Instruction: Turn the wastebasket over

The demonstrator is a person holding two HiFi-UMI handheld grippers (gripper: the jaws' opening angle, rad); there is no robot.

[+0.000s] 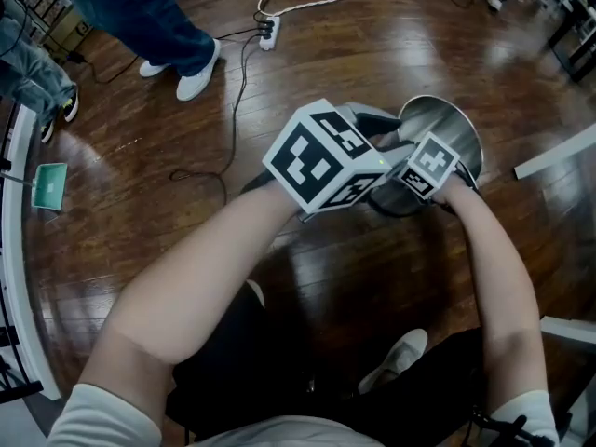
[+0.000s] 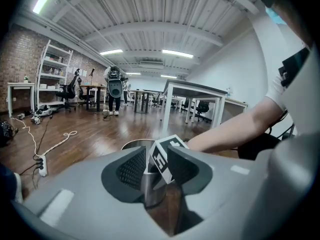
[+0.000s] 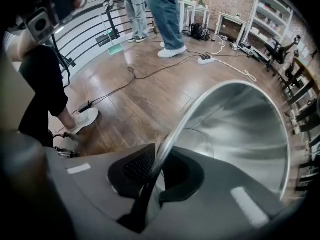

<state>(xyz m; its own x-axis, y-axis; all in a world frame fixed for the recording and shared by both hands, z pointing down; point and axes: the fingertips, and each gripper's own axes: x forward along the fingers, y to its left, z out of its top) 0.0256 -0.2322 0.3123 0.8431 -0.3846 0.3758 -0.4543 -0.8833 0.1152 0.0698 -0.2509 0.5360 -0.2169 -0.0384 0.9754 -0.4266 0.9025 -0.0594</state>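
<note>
The wastebasket (image 1: 445, 128) is a small shiny steel pail, held tilted above the wood floor with its open mouth facing up toward me. My right gripper (image 1: 410, 194) points steeply down, and its pads are shut on the thin rim of the wastebasket (image 3: 240, 129); the rim runs between the jaws of my right gripper (image 3: 160, 171). My left gripper (image 1: 377, 142) reaches in from the left beside the pail. The jaws of my left gripper (image 2: 156, 159) stand apart, and the wastebasket's steel wall (image 2: 152, 189) and the right gripper's marker cube show through the gap.
A white power strip (image 1: 268, 31) with cables lies on the floor beyond. A person's white shoes (image 1: 196, 77) stand at the upper left. A green dustpan (image 1: 48, 184) sits at the left, a white table leg (image 1: 554, 161) at the right, my shoe (image 1: 396, 361) below.
</note>
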